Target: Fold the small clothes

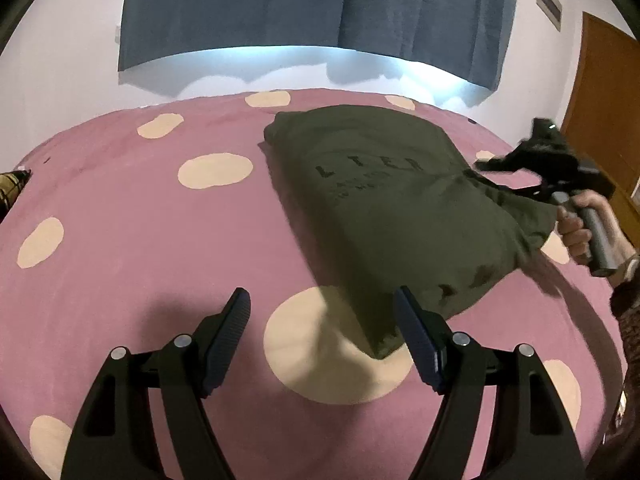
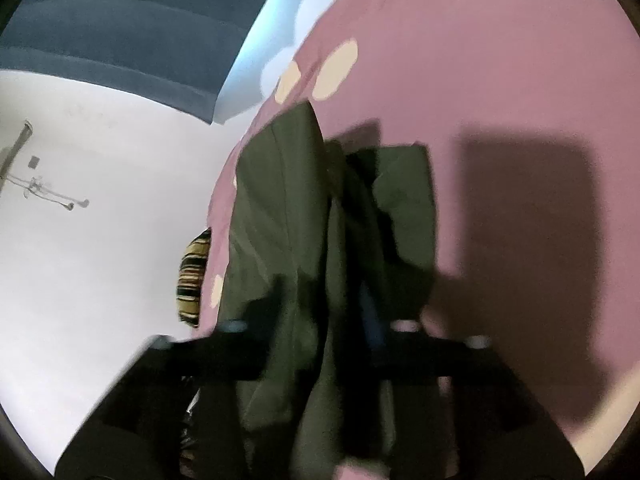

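A dark olive green garment [image 1: 384, 208] with faint black lettering lies on the pink bed cover [image 1: 132, 216], its right side lifted. My left gripper [image 1: 322, 312] is open and empty, just above the cover, its right finger beside the garment's near corner. My right gripper [image 1: 516, 160] is at the garment's right edge, held by a hand, and pulls the cloth up. In the right wrist view the same gripper [image 2: 332, 292] is shut on the bunched green cloth [image 2: 280, 208], which hangs between its fingers. That view is blurred.
The pink cover has cream spots [image 1: 216, 170]. A blue curtain [image 1: 312, 12] hangs on the white wall behind the bed. A wooden door [image 1: 604, 100] stands at the right. A striped cushion [image 2: 194, 276] lies at the bed's far edge.
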`<state>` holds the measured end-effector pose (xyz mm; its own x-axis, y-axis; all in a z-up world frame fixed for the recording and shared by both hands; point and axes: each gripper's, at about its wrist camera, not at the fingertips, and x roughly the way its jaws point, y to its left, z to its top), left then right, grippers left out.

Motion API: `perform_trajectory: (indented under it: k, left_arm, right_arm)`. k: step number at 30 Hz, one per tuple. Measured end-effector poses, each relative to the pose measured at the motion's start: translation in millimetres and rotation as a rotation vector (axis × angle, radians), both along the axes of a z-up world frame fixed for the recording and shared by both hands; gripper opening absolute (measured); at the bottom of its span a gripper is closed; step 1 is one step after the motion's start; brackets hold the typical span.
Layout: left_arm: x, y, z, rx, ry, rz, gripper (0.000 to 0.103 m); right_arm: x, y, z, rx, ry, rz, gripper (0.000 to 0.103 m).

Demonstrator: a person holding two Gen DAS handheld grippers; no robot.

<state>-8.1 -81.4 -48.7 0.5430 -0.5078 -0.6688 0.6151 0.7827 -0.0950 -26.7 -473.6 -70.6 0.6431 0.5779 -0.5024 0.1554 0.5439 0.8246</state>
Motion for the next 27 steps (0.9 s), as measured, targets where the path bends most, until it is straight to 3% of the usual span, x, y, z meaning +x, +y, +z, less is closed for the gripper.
perform_trajectory:
  k: [6,12,13,14,16,20,25,27]
  left_arm:
    - [-10,-1,-7,0.023,-0.024,-0.002,0.075]
    - [-16,-7,-1,0.063,-0.063,0.026,0.077]
    - [-19,-6,0,0.063,-0.069,0.030,0.077]
    - [-21,-5,0,0.062,-0.067,0.030,0.077]
    - [-23,-3,-3,0.065,-0.053,0.035,0.077]
    - [-24,-9,-10,0.078,-0.030,0.028,0.077]
    - [-25,-22,-7,0.105,-0.089,0.043,0.078]
    - [-21,-23,-8,0.095,-0.065,0.039,0.078]
  right_arm:
    - [-50,20,29,-0.118,-0.015,0.029,0.065]
    - [-52,54,33,-0.257,0.014,0.103,0.070]
    - [-51,58,31,-0.273,0.024,0.115,0.067]
    - [-50,62,26,-0.290,0.036,0.121,0.046]
    - [-51,66,20,-0.304,0.046,0.121,0.019]
    - [-57,68,22,-0.279,0.006,0.105,0.013]
    - [-66,64,38,-0.244,-0.075,0.086,0.012]
    - [-68,60,39,-0.244,-0.089,0.071,0.011]
